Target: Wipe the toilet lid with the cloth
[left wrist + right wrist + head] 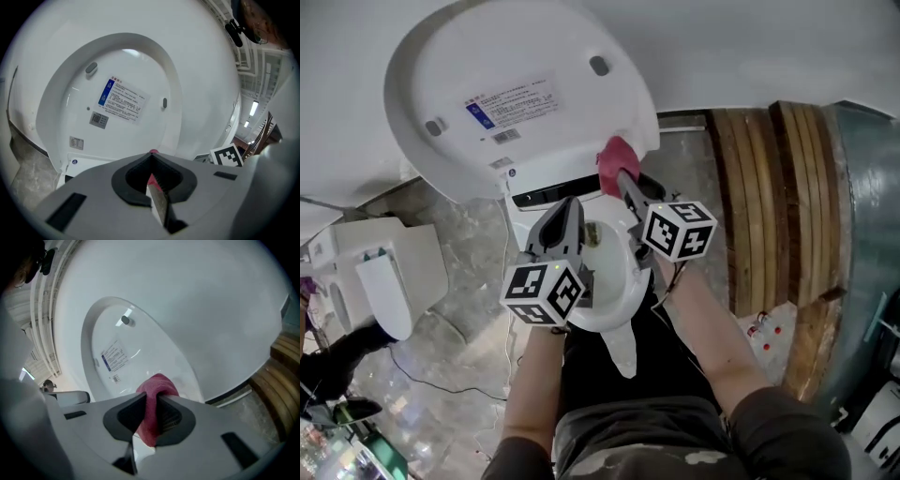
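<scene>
The raised toilet lid (516, 94) stretches up and to the left from the right gripper (623, 180), which pinches the red cloth (617, 157) at the lid's lower right edge, while the left gripper (570, 204), closed on nothing, hangs beside it, slightly lower.

Surfaces noted: toilet lid (572, 141) is white plastic, smooth and glossy, with soft highlights. The label (512, 103) on it is printed paper or film, flat sheen. The cloth (157, 387) is red with a terry-like nap, matt. The right gripper (151, 397) and left gripper (152, 157) have matt grey plastic bodies; fingers (172, 417) lined black, ribbed. The slats (769, 187) are wood with grain showing. The floor (469, 319) is grey, marbled, stone-like.
</scene>
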Motion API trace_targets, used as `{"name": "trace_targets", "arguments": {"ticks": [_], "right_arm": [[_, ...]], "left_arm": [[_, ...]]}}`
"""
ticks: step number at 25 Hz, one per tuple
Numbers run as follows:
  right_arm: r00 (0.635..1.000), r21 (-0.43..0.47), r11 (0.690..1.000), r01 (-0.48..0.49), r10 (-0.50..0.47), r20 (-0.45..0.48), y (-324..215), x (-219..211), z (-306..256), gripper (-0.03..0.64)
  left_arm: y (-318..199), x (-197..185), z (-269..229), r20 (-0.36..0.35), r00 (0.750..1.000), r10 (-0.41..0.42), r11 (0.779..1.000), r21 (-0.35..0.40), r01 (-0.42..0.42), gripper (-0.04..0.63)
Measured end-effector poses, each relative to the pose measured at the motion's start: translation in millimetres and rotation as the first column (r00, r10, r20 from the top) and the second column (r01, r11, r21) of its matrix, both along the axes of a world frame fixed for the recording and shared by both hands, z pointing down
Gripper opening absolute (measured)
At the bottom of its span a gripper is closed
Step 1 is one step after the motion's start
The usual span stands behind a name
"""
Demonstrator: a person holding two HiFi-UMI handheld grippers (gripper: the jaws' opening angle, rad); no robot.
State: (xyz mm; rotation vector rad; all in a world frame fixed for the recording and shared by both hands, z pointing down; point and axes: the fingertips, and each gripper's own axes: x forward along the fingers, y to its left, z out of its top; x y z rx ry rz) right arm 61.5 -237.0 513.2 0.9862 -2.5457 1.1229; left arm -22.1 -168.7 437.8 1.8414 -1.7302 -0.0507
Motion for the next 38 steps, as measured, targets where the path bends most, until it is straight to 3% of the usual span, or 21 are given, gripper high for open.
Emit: {"name": "trace_targets", "arguments": {"ticks": [6, 11, 14, 18, 22, 28, 32, 38], "right_arm": [[0.991, 0.038, 0.993, 0.114, -0.116, 0.066, 16.4, -30.9, -57.7, 0.049], [0.981, 0.095, 0.982, 0.163, -0.172, 0.088, 18.0, -58.0, -108.7, 0.049], [0.977, 0.149, 0.971, 0.188, -0.201, 0.074, 19.0, -79.1, -137.5, 0.049], [0.981, 0.186, 0.969, 0.161, -0.178, 0.074, 25.9, -107.0, -166.9, 0.049], [0.99, 0.196, 0.974, 0.114, -0.128, 0.063, 26.6, -132.9, -182.5, 0.049], [0.999, 0.203, 0.979, 0.033, -0.041, 0.033, 21.5, -161.7, -196.9, 0.049], [1.0, 0.218, 0.976, -0.015, 0.011, 0.018, 21.6, -174.7, -207.2, 0.049], [0.994, 0.221, 0.97, -0.1, 0.105, -0.009, 25.7, -172.4, -206.9, 0.049]], "left_arm": [[10.1, -21.1, -62.7, 0.052, 0.995, -0.087, 0.994, 0.077, 0.083, 0.006], [27.3, -65.4, -109.8, 0.04, 0.981, -0.191, 0.969, 0.167, 0.182, 0.006], [32.0, -93.4, -130.6, 0.045, 0.978, -0.203, 0.959, 0.21, 0.189, 0.006], [37.5, -125.1, -153.9, 0.077, 0.985, -0.152, 0.96, 0.25, 0.129, 0.008], [39.4, -167.3, -173.9, 0.072, 0.988, -0.138, 0.944, 0.312, 0.109, 0.008], [35.3, -216.6, -172.7, 0.076, 0.997, -0.031, 0.954, 0.299, 0.007, 0.008], [25.4, -237.1, -164.1, 0.129, 0.99, 0.051, 0.957, 0.278, -0.086, 0.008], [-0.3, -243.2, -148.1, 0.139, 0.971, 0.196, 0.93, 0.286, -0.229, 0.016]]}}
